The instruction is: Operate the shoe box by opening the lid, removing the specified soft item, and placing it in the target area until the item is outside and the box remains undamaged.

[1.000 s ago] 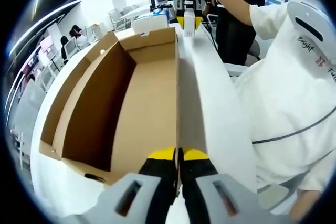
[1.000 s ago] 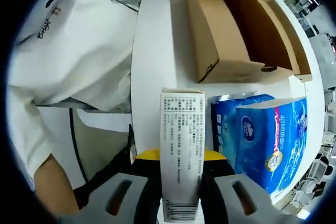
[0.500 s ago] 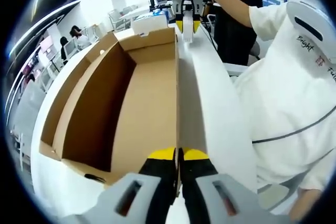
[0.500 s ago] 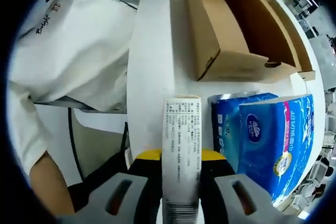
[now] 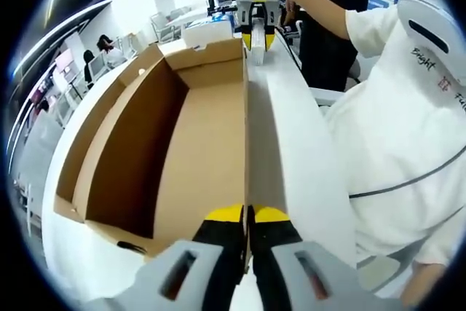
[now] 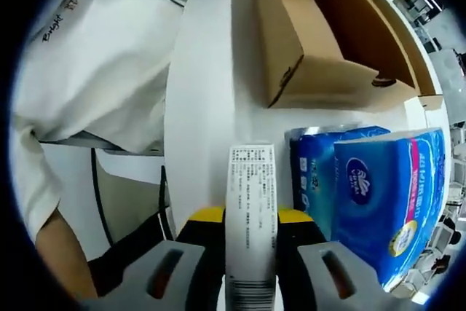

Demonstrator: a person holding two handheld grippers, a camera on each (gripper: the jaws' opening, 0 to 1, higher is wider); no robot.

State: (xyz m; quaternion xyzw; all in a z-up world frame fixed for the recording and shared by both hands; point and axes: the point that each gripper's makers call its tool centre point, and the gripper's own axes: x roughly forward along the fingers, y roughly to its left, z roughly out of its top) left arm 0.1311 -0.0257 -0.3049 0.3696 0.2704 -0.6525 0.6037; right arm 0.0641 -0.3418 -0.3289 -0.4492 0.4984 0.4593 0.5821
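Note:
The open brown shoe box (image 5: 196, 143) lies on the white table with a bare inside. My left gripper (image 5: 247, 216) is shut on the top edge of its right-hand wall. Far along that wall my right gripper (image 5: 257, 30) hangs above the table beyond the box's far end. In the right gripper view, my right gripper (image 6: 251, 216) is shut on a slim white pack (image 6: 251, 194) printed with black text and a barcode. The shoe box (image 6: 320, 41) lies ahead of the pack, its near corner well apart from it.
Two blue tissue packs (image 6: 364, 202) lie right of the white pack, next to the box's end. A person in a white shirt (image 5: 408, 129) stands close along the table's edge (image 6: 196, 107). Desks, chairs and another person (image 5: 109, 49) are in the room behind.
My right gripper has drawn further back from the box with the white pack in it. The left gripper and the box have stayed put.

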